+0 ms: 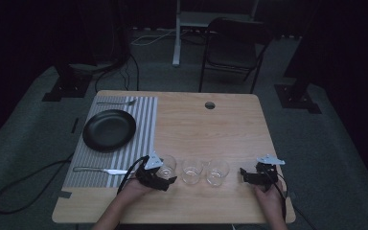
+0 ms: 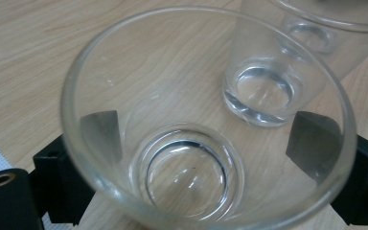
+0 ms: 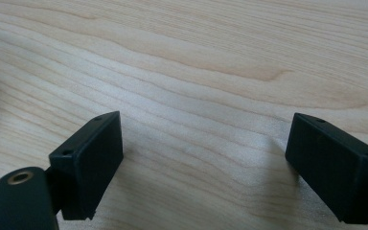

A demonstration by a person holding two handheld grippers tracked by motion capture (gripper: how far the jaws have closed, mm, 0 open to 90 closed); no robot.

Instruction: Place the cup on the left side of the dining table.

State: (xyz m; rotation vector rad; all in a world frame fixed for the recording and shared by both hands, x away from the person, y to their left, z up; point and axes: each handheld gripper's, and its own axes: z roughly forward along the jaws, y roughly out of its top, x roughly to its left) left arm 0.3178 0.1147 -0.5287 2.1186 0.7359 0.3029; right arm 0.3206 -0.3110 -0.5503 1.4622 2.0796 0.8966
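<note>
A wooden table (image 1: pixel 211 129) is seen from above, with 3 clear glasses lined up in a row near its near edge. The leftmost glass (image 1: pixel 166 166) is straddled by the left gripper (image 1: pixel 162 175), which is held in the person's left hand (image 1: pixel 136 188). In the left gripper view, this glass (image 2: pixel 206 120) is seen between the 2 black jaws, 1 on each side of its wall. The jaws are spread about as wide as the glass, but whether they press on it cannot be told. The middle glass (image 1: pixel 192 171) stands just to the right, and it is seen through the rim in the left gripper view (image 2: pixel 268 86). The rightmost glass (image 1: pixel 217 172) stands just beside the middle one.

The right gripper (image 1: pixel 250 175) is held in the right hand (image 1: pixel 270 192), near the right end of the row and apart from the rightmost glass. In the right gripper view (image 3: pixel 203 158), its jaws are spread wide over bare wood, with nothing held between them.

On the left part of the table a striped placemat (image 1: pixel 143 124) is laid. A black plate (image 1: pixel 109 130) rests on it, a fork (image 1: pixel 117 102) lies at its far edge, and a knife (image 1: pixel 100 170) lies at its near edge.
</note>
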